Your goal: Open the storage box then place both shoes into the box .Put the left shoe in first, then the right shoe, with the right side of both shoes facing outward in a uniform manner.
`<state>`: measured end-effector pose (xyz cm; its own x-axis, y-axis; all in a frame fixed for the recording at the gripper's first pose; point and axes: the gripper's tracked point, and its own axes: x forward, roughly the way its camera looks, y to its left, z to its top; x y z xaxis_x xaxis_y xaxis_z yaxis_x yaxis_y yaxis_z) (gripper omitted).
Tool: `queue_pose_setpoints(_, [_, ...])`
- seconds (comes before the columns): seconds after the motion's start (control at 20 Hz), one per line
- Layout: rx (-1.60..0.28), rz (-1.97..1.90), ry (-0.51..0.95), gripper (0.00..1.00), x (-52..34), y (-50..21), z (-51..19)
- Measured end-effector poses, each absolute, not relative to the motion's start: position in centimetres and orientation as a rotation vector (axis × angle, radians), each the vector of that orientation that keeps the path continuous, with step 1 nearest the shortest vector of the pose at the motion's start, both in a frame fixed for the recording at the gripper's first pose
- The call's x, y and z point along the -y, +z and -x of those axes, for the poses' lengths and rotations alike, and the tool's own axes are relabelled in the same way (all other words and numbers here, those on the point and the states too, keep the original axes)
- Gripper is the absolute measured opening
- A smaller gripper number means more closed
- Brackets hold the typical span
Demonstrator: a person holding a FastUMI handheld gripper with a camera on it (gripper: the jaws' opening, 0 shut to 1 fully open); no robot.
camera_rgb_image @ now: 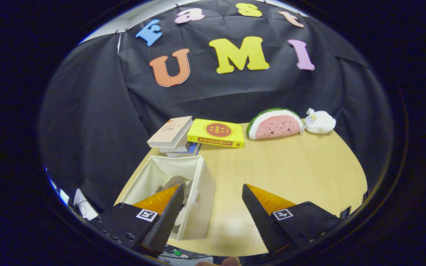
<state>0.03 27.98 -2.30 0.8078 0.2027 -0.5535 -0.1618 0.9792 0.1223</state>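
I have the gripper [211, 207] spread wide with nothing between its fingers, hanging above the pale wooden tabletop [294, 166] with the right wall of the box just ahead of the gap. The white fabric storage box [202, 192] stands open at the tabletop's near left corner, partly behind my left finger [166, 218]. Inside it I can make out a greyish rounded shape [174, 181] — very likely a shoe, though the finger hides most of it and I cannot tell whether one shoe or two lie in there, nor which way they face.

No shoe lies on the bare tabletop, so my judgement is that the opening is done and the placing is at or near its end — the gripper holding nothing fits that. What is left, if anything, is checking the orientation inside the box.

Beyond the box sit a small stack of books with a beige cover on top [170, 133], a yellow book [216, 133], a watermelon-slice plush [275, 124] and a small white plush toy [320, 121], well apart from my work.
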Motion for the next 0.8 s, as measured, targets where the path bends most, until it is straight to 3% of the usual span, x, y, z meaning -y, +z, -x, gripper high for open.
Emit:
queue_pose_setpoints(0.3, [-0.312,0.041,0.156,0.96,-22.1,2.7,0.8])
queue_pose_setpoints(0.8, [-0.066,0.063,0.1,0.96,-19.3,3.7,6.4])
